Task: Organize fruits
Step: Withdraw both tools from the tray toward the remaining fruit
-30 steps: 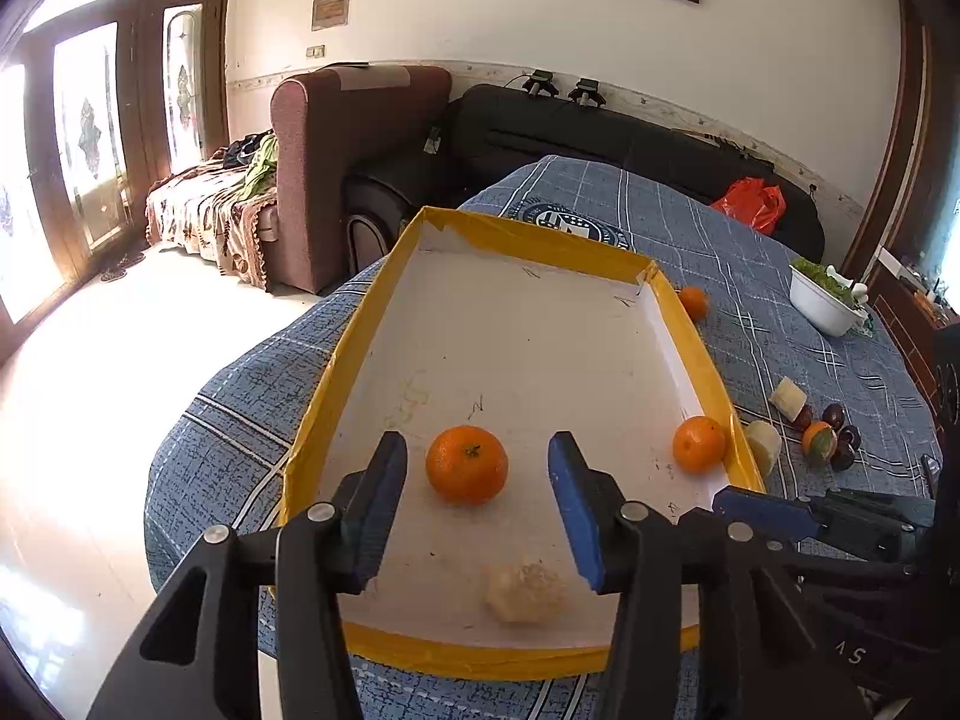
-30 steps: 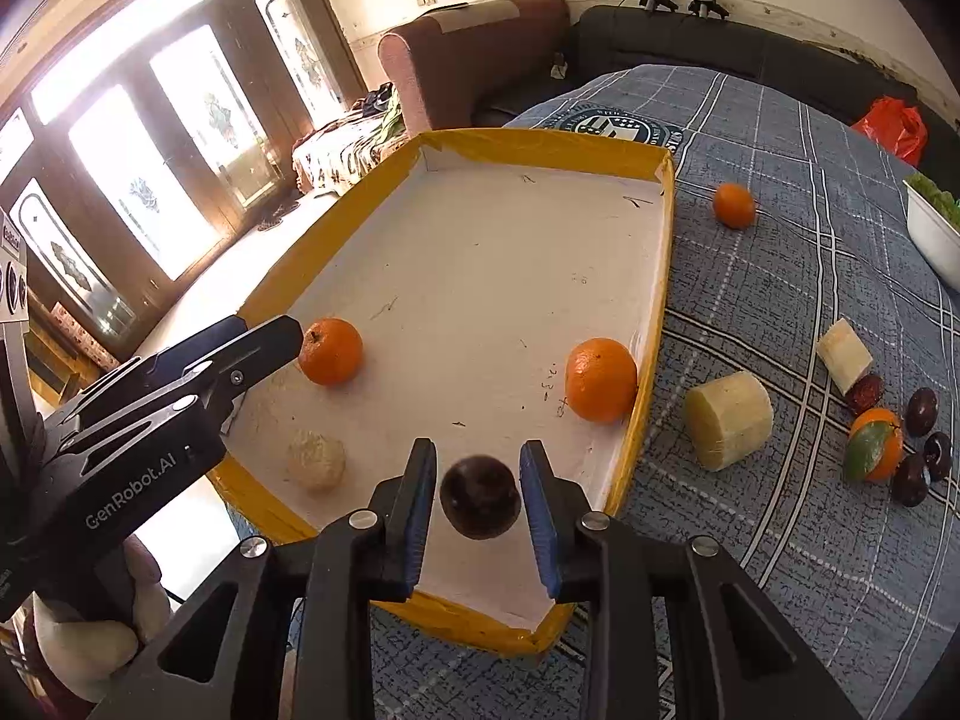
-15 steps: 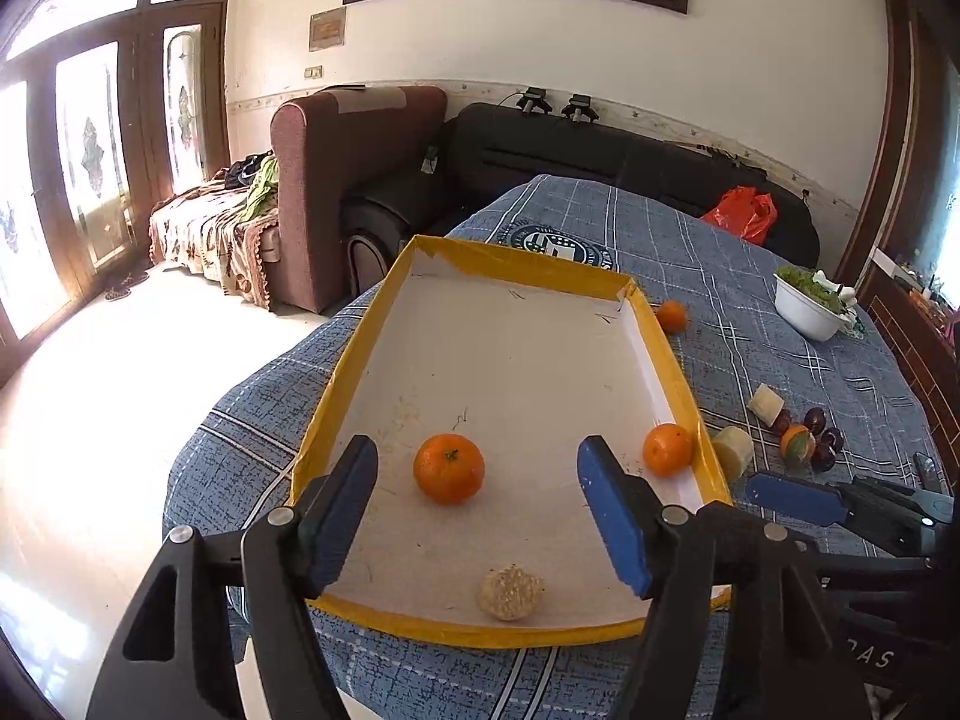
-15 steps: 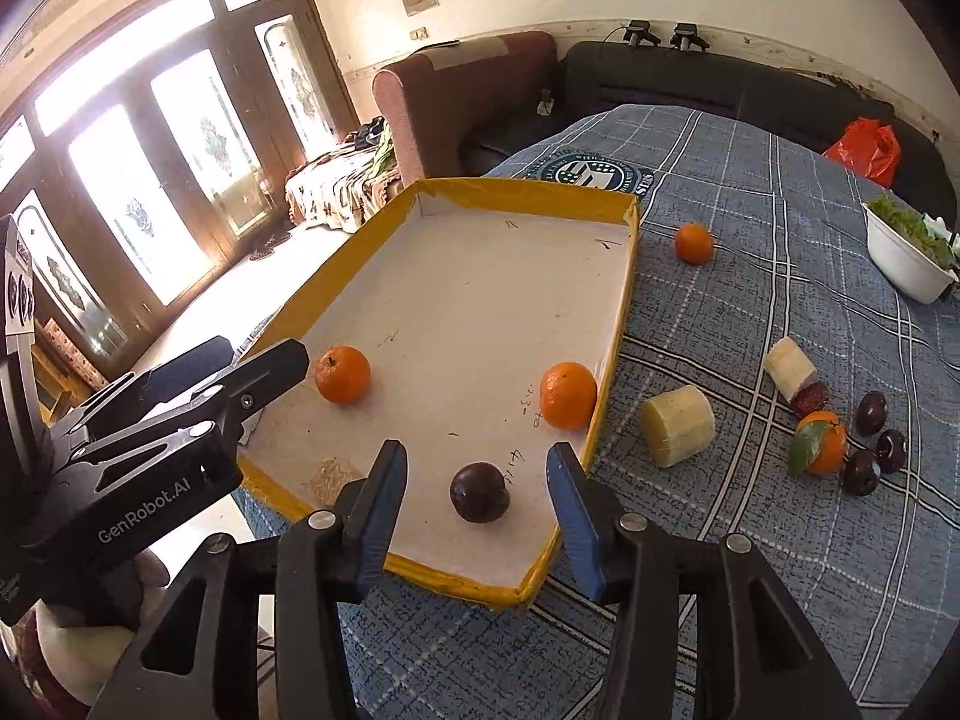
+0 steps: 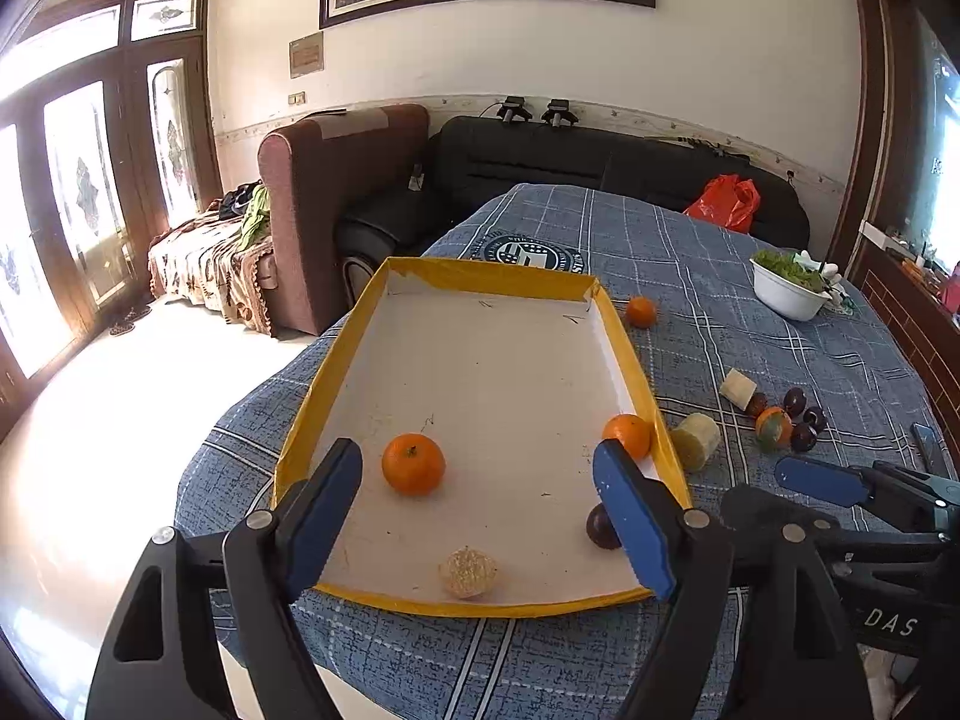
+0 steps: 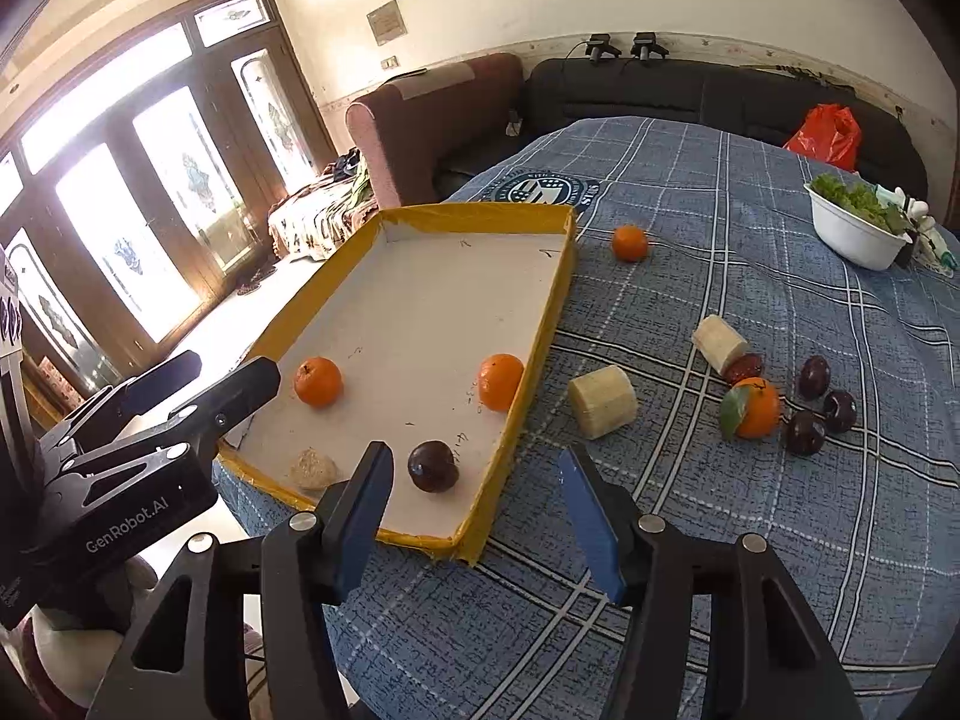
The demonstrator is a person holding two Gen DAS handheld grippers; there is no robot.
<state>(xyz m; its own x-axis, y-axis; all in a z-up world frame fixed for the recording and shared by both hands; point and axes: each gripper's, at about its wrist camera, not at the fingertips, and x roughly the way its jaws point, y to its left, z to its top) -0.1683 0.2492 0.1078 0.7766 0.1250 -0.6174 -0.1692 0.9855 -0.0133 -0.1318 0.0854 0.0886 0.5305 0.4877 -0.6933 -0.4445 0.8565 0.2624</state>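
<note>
A yellow-rimmed white tray (image 5: 444, 273) (image 6: 474, 216) lies on the blue plaid table. In it are two oranges (image 5: 413, 463) (image 5: 627, 434), a dark plum (image 6: 432, 466) and a pale rough lump (image 5: 467, 571). My left gripper (image 5: 480, 516) is open and empty above the tray's near end. My right gripper (image 6: 480, 516) is open and empty above the tray's near right corner, the plum just ahead of its left finger. Outside the tray lie an orange (image 6: 630, 242), two pale cut chunks (image 6: 602, 401) (image 6: 718, 342), a leafed orange (image 6: 753, 408) and several dark plums (image 6: 804, 432).
A white bowl of greens (image 6: 855, 231) stands at the table's far right. A red bag (image 5: 723, 210) lies on the black sofa behind the table. The table edge drops to the floor on the left of the tray.
My right gripper opened and let the plum down into the tray, then drew back and to the right. My left gripper opened wider and pulled back from the orange.
</note>
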